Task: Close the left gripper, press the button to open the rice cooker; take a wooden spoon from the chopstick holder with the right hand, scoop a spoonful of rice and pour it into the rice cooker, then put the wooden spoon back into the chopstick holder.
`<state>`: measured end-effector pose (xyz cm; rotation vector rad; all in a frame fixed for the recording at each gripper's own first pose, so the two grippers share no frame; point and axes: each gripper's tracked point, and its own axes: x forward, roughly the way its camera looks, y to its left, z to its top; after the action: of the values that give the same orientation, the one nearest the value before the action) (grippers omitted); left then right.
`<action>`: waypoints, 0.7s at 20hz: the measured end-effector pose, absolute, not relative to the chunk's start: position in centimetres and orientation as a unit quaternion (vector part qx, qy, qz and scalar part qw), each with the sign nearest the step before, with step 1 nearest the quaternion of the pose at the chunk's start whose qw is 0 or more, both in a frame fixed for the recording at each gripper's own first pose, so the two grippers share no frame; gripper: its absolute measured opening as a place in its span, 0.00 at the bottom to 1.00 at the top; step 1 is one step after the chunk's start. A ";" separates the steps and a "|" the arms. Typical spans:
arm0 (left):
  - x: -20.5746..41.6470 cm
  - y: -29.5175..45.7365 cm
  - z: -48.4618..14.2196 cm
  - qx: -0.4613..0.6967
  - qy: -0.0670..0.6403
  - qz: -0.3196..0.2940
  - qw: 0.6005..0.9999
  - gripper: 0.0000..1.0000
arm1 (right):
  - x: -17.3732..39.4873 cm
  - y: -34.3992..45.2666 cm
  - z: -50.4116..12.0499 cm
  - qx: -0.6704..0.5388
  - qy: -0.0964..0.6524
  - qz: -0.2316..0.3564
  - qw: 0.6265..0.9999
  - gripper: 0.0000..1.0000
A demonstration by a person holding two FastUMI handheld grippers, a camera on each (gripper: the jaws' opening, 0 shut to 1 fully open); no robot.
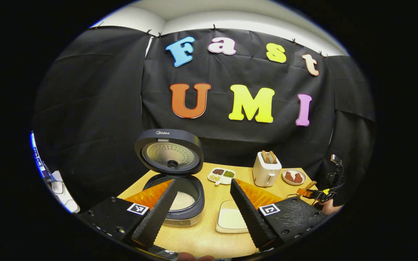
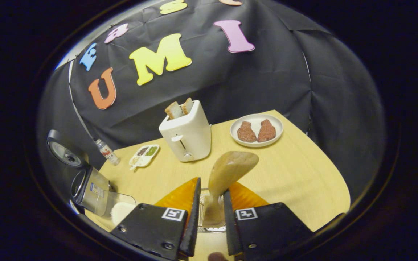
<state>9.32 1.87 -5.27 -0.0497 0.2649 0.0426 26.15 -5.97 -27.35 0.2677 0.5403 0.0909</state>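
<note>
The rice cooker [image 1: 180,214] stands open with its lid [image 1: 169,152] tipped up, and white rice shows in its pot. My left gripper [image 1: 203,183] hangs open in front of it, holding nothing. A shallow tray of rice [image 1: 230,219] lies right of the cooker. In the right gripper view, my right gripper [image 2: 212,185] is shut on the handle of the wooden spoon [image 2: 232,168]. The spoon's bowl points up and its handle goes down into the chopstick holder [image 2: 204,197] between the fingers. The right gripper [image 1: 318,194] also appears at the table's right edge in the left gripper view.
A white toaster [image 2: 187,136] holding bread, a plate of two meat pieces [image 2: 256,130], a divided dish of condiments [image 2: 143,156] and a small bottle [image 2: 107,152] stand along the table's back. The open rice cooker [image 2: 85,188] and the rice tray [image 2: 122,210] sit at the left.
</note>
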 end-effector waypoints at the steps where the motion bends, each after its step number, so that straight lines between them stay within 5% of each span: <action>1: 9.4 2.0 -4.8 -0.024 0.126 0.019 0.992 0.95 | 26.0 -6.2 -26.8 0.134 0.262 0.041 0.955 0.49; 5: 10.5 2.6 -2.7 -0.029 0.097 0.014 0.995 0.95 | 25.1 -8.3 -24.1 0.124 0.237 0.011 0.964 0.85; 14: 14.1 6.7 1.9 -0.025 0.034 0.027 0.999 0.95 | 20.0 -8.4 -13.8 0.023 0.141 -0.007 0.990 0.96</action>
<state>14.15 6.67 1.86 -0.0497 0.0676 0.0535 19.98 -8.42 -13.83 0.0455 0.2823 -0.0147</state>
